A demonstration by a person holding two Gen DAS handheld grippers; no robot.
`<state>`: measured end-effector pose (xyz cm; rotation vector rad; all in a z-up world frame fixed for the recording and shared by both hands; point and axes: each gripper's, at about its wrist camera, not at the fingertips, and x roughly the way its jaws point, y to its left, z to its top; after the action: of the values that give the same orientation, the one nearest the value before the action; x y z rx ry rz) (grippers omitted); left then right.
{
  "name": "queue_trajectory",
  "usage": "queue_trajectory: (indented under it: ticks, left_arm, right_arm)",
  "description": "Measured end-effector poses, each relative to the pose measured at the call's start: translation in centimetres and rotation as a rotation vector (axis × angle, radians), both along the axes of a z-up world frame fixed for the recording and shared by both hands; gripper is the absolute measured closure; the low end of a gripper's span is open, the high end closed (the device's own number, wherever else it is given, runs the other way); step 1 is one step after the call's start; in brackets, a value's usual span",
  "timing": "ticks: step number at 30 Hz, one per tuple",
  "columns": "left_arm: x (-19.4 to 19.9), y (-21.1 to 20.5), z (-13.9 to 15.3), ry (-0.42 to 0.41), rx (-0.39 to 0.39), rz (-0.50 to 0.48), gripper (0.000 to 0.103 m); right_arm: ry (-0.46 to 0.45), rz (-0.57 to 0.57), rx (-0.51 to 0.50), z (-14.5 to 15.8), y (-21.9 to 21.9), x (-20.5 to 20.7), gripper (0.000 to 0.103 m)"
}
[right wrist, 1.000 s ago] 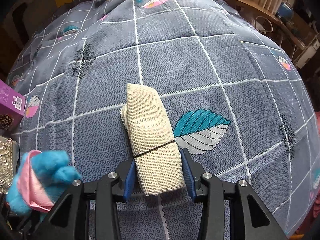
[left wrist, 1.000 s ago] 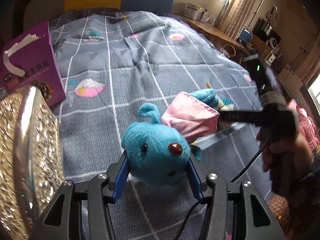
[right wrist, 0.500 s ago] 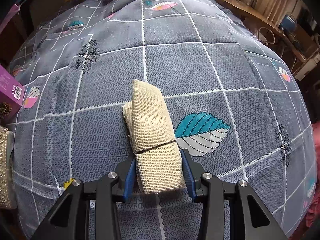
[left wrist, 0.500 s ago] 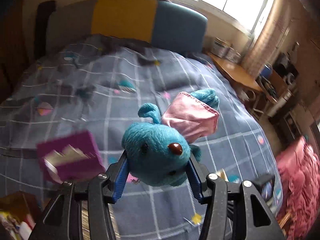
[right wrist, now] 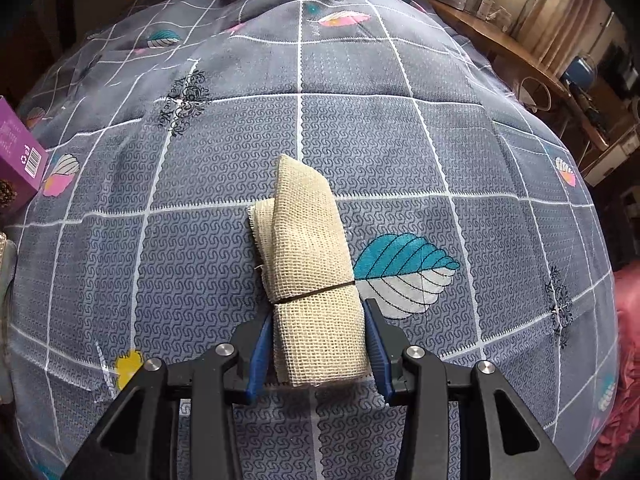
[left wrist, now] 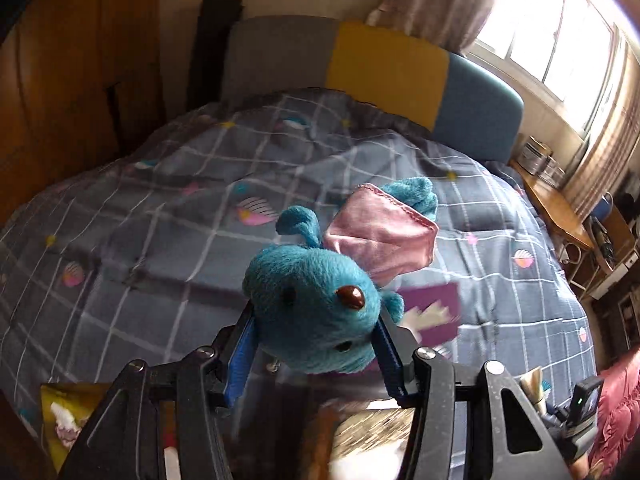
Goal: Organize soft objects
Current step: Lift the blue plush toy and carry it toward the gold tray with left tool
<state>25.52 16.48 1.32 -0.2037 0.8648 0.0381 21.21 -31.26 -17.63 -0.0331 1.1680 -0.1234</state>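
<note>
My left gripper (left wrist: 314, 344) is shut on a blue plush toy (left wrist: 312, 300) with a pink satin cape (left wrist: 380, 236), held high above the bed. My right gripper (right wrist: 316, 344) is shut on a rolled beige burlap cloth (right wrist: 312, 276) tied with a dark band, held just over the grey checked quilt (right wrist: 400, 160). The other gripper's body (left wrist: 580, 404) shows at the lower right of the left wrist view.
A purple box (left wrist: 432, 312) lies on the quilt behind the plush and shows at the left edge of the right wrist view (right wrist: 20, 152). A glittery container (left wrist: 372, 428) sits below the left gripper. A yellow snack packet (left wrist: 68, 412) lies lower left. A wooden desk (right wrist: 520, 52) stands right of the bed.
My left gripper has lifted and swung left with the plush, so the headboard and window now show. My right gripper has edged forward slightly with the burlap roll.
</note>
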Motion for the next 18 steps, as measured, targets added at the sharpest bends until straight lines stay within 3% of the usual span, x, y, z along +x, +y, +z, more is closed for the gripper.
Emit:
queue_trajectory:
  ticks: [9,18]
  left_arm:
    - [-9.1,4.1,-1.5,-0.068,-0.014,0.043,0.049]
    - [-16.0,5.0,-2.5,-0.126,0.07,0.078,0.049]
  right_arm:
    - [-0.027,0.029,-0.045,0.1,1.8,-1.1,0.06]
    - [-0.035,0.04,-0.045,0.3,0.6,-1.6,0.06]
